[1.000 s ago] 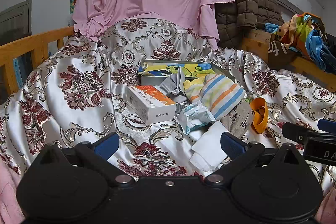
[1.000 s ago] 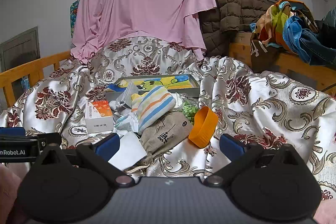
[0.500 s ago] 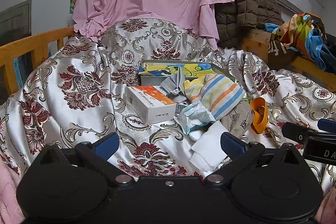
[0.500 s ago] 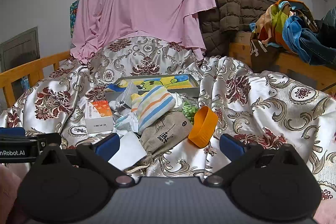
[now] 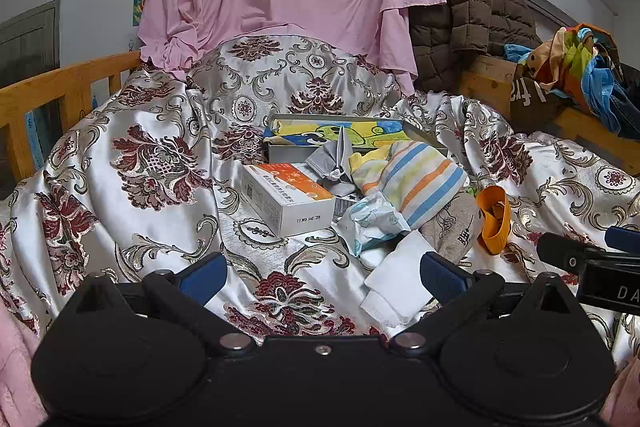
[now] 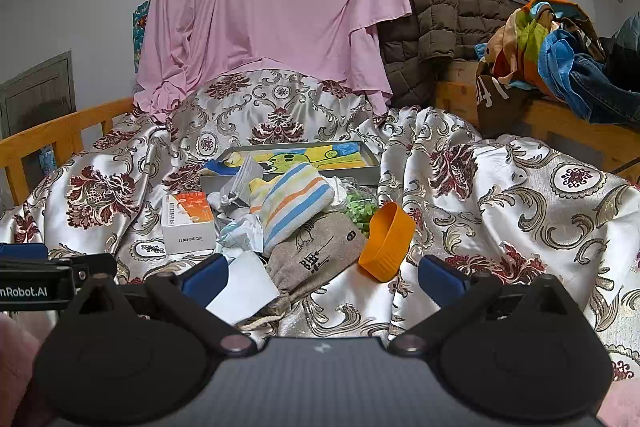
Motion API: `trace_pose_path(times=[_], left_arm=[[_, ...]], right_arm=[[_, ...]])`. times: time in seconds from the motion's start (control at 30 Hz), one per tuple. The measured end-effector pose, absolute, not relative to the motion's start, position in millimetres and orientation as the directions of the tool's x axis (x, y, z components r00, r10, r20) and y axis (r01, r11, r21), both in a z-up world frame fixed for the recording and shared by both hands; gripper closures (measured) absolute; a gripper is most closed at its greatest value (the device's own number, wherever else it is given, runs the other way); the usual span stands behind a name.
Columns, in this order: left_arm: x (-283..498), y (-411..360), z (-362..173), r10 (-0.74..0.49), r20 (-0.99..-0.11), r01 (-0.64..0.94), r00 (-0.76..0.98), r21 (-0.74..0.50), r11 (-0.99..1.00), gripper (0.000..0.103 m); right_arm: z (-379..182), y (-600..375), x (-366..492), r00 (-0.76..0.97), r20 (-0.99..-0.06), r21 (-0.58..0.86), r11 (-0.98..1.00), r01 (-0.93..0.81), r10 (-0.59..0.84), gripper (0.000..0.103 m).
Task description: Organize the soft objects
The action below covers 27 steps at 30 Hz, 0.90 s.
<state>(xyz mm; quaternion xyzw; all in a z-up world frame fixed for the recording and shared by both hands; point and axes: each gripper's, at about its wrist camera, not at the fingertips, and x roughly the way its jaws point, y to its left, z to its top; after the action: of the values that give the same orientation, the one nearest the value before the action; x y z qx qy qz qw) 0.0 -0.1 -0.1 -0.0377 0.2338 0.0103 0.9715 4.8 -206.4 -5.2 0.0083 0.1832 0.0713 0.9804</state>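
on a bed's patterned quilt (image 5: 152, 163), heaped before the tray (image 6: 370, 169): striped cloth (image 6: 294, 205), pouch (image 6: 316, 255), orange cup (image 6: 386, 241). left gripper (image 5: 320, 273) and right gripper (image 6: 322, 273) poised short, jaws apart, empty, apparently choosing a first pick.

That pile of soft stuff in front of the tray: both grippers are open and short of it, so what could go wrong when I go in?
1. The striped cloth lies over the grey pouch; pulling either could drag the other.
2. The orange cup leans on edge beside the pouch, so a nudge may roll it away.
3. The satin bedspread is rumpled; the right gripper fingers may pinch it along with an item.
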Motion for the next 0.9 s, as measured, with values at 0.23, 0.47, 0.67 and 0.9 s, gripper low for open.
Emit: trace_pose_path(times=[0.23,0.47,0.67,0.9], left_arm=[[0.0,-0.1,-0.1,0.002,-0.455,-0.038,0.891,-0.068,0.997,0.001],[0.0,-0.1,-0.1,0.002,-0.455,-0.037,0.890,-0.068,0.997,0.001],[0.0,-0.1,-0.1,0.002,-0.455,-0.037,0.890,-0.068,0.997,0.001],[2.0,0.4,-0.7,0.008,-0.466,-0.041,0.885,-0.061,0.997,0.001]], right_arm=[[-5.1,-206.1,4.8,0.923,-0.359,0.043,0.990,-0.137,0.143,0.000],[-5.2,-206.5,4.6,0.923,-0.358,0.043,0.990,-0.137,0.143,0.000],[-5.2,-206.3,4.3,0.923,-0.358,0.044,0.990,-0.137,0.143,0.000],[-4.9,-206.2,5.3,0.919,-0.366,0.053,0.989,-0.137,0.147,0.000]])
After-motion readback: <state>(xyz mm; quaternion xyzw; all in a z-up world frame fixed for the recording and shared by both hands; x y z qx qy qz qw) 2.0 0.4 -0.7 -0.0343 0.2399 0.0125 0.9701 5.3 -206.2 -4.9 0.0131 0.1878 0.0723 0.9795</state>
